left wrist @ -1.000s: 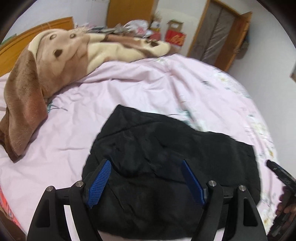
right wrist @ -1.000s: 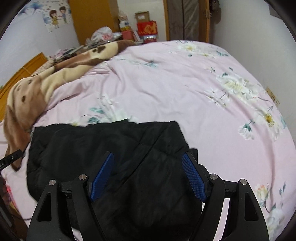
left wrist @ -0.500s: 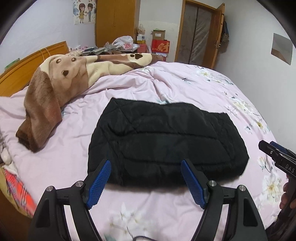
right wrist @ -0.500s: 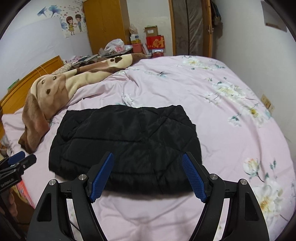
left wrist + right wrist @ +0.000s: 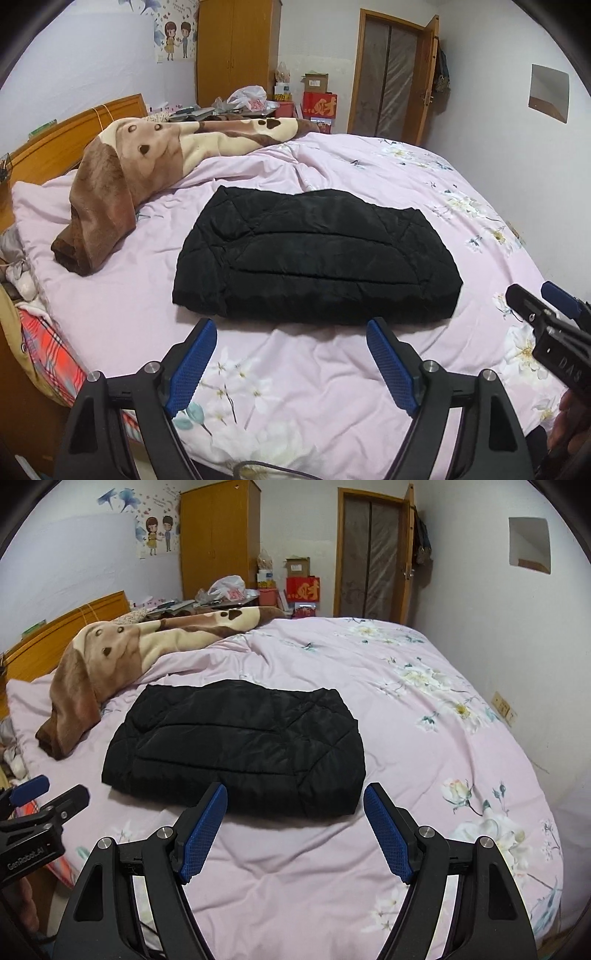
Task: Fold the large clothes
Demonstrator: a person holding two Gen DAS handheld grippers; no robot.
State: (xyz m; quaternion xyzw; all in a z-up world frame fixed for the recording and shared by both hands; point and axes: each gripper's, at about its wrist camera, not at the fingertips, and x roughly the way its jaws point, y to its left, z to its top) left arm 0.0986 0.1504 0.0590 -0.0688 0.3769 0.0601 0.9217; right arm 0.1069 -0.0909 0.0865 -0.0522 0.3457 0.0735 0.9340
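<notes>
A black quilted jacket lies folded into a flat rectangle on the pink floral bedspread; the right wrist view shows the same jacket. My left gripper hovers short of the jacket's near edge, its jaws opening with nothing between them. My right gripper is open and holds nothing, also short of the near edge. Each gripper shows in the other's view: the right gripper at the right edge, the left gripper at the left edge.
A brown and cream plush blanket lies heaped at the bed's far left by the wooden headboard. A checked red cloth hangs off the left bedside. A wardrobe, boxes and a door stand beyond the bed.
Both grippers have drawn back and up from over the jacket, which now lies apart from them in full view. The left jaws stand a little wider.
</notes>
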